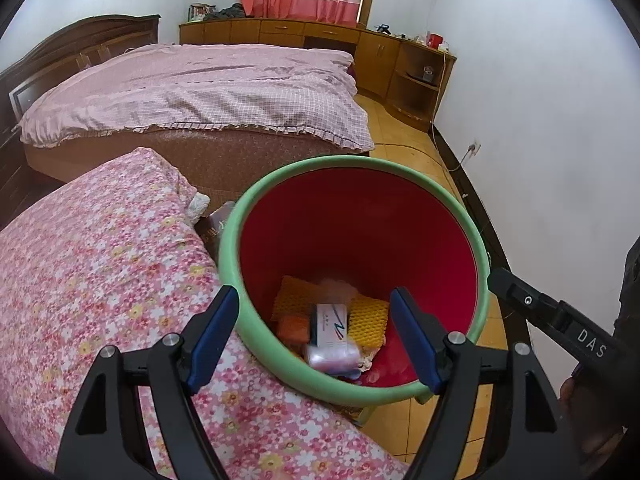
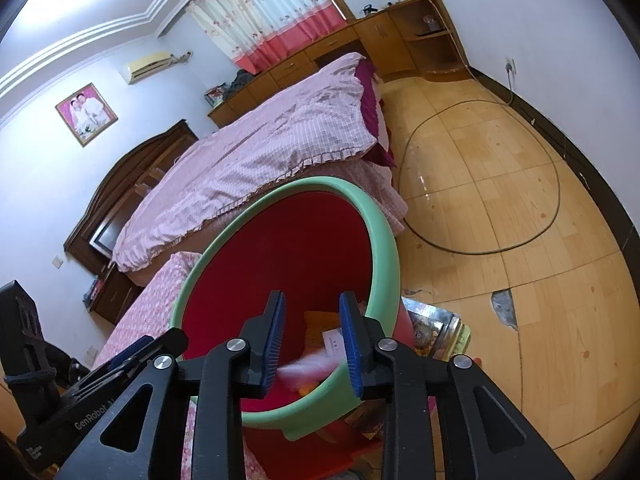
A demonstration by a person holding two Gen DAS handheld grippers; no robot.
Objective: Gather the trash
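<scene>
Left gripper [image 1: 314, 338] held wide apart over the near rim of the red bin [image 1: 360, 240], nothing between the pads. Right gripper [image 2: 312, 344] part-way open just above the same rim, pads bare; a blurred pale pink scrap [image 2: 304, 372] seen just below and ahead of it, seemingly falling into the bin, though no contact could be made out.

Progress, as judged: several pieces already in. Noted at the bin's bottom, straight ahead of the left gripper: a white carton [image 1: 332, 326], yellow foam netting [image 1: 368, 320], an orange scrap [image 1: 294, 328], a pale pink wrapped bundle [image 1: 332, 356]. No loose trash spotted on the flowered bedding [image 1: 100, 260] to the left of the left gripper, nor on the wooden floor [image 2: 500, 200] to the right of the right one. Collection looked near its end, or between pickups.

Hard to make out: bin's base and what it stood on hidden by its own green rim [image 1: 240, 240]. Something shiny and printed [image 2: 436, 328] wedged just right of the bin, partly covered; trash or not, could not tell. Dark packet behind the bin's left rim barely showing. Area beneath and behind both grippers out of view.
</scene>
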